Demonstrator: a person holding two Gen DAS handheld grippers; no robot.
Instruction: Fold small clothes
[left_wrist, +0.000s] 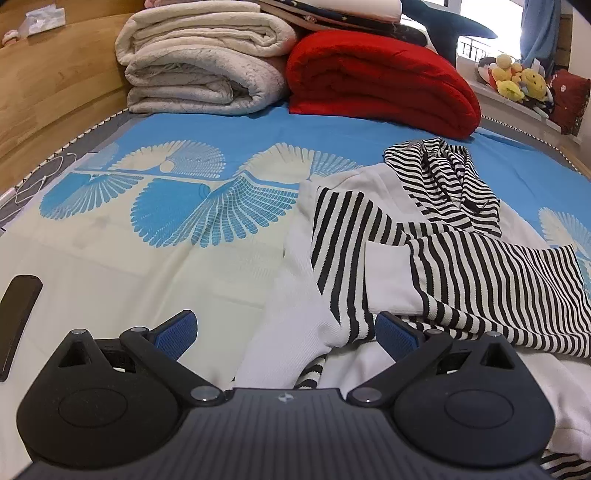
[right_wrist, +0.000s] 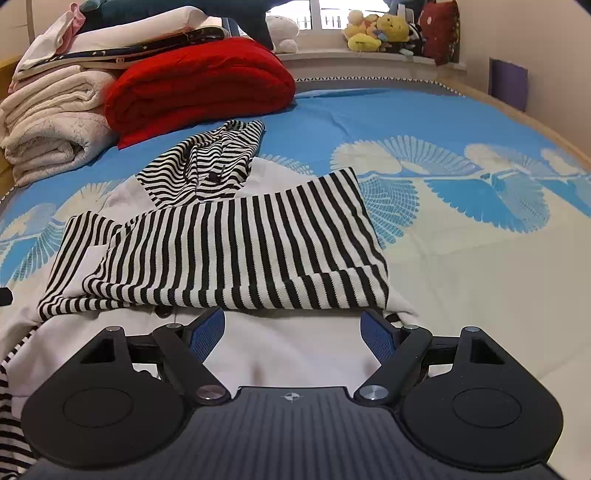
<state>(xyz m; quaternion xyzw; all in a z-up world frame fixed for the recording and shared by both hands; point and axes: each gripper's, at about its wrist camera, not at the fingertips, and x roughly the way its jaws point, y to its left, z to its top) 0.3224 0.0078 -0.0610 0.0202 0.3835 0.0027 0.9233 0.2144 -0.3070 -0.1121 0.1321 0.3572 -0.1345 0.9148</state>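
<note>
Striped garment (right_wrist: 221, 251), white body with black-and-white sleeves and hood, lying mid-frame on the bedspread (right_wrist: 461, 258); both sleeves folded across the chest, hood (right_wrist: 207, 162) bunched above, toward upper centre. White hem spread low in frame, just under the right gripper (right_wrist: 293, 334); fingers wide apart, nothing between them. Left gripper (left_wrist: 286, 332) likewise wide apart, empty, straddling the white sleeve edge at lower centre of its view. Judged step: bottom-to-top fold of the body. For a clean fold: pinch the hem at both corners, level with each other, through all layers; lift only enough to clear the sleeves; carry toward the hood; lay flat without dragging the folded sleeves loose. Risk: sleeve slipping. Beyond, at frame top: red blanket (right_wrist: 199, 81), cream blankets (left_wrist: 199, 66), plush toys (right_wrist: 373, 33).
</note>
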